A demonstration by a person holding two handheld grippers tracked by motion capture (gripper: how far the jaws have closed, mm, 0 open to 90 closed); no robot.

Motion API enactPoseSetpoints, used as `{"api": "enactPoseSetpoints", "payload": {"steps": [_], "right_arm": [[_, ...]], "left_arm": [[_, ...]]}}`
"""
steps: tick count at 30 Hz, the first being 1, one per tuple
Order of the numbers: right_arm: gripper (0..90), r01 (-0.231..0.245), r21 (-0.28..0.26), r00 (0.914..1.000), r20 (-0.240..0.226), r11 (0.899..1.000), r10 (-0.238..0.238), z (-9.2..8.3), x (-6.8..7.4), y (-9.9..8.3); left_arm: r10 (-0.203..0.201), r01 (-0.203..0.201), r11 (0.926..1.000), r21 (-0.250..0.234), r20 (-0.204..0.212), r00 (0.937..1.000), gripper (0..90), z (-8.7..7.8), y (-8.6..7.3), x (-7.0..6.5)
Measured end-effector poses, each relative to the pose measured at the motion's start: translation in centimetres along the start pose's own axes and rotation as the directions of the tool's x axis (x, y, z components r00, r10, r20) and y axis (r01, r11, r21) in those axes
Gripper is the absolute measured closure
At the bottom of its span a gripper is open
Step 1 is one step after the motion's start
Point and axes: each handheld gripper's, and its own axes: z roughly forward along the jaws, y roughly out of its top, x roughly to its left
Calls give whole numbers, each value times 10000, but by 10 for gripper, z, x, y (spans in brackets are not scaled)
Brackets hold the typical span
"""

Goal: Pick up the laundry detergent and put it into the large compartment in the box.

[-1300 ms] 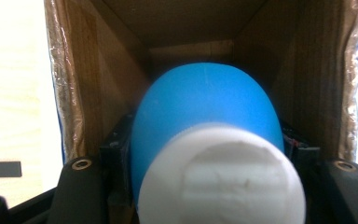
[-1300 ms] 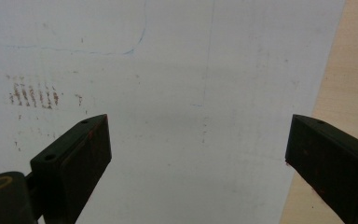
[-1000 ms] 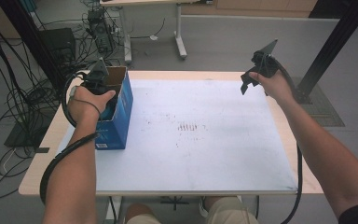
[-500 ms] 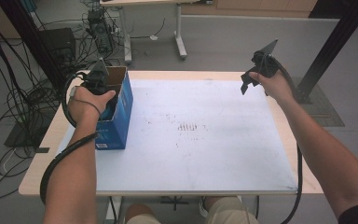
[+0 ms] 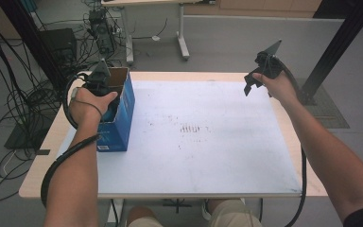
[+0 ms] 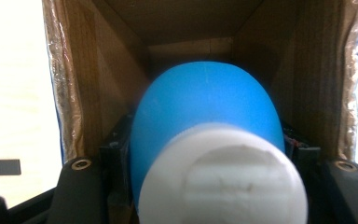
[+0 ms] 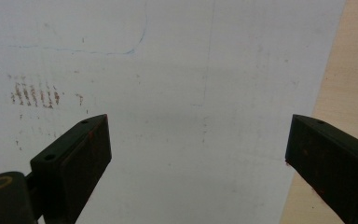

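From above, I see my left gripper (image 5: 105, 87) at the mouth of the open blue cardboard box (image 5: 118, 118), which stands on the white sheet-covered wooden table (image 5: 208, 156). My right gripper (image 5: 257, 80) hangs well apart, over the sheet's far right corner.

Through the left gripper view, the round blue bottle with a white cap (image 6: 209, 140) sits clamped between my jaws, its body ahead of them inside the box's brown walls.

Through the right gripper view, my jaws stand wide apart, holding nothing, above the sheet with its reddish smudges (image 7: 35, 95).

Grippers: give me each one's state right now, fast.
Left gripper: shut on blue bottle, inside the cardboard box.
Right gripper: open, holding nothing.
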Motion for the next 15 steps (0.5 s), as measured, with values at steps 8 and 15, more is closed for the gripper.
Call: {"api": "enactPoseSetpoints", "payload": {"steps": [8,15], "right_arm": [[68,-11,14,10000,-3,10000,11,-1,0,0],[68,-53,-33,10000,-16,10000,53,-2,-2,-2]], "left_arm": [[-4,4,10000,-6,-8,10000,371,0,0,-1],[2,-2,10000,-2,-26,10000,371,0,-1,-1]]}}
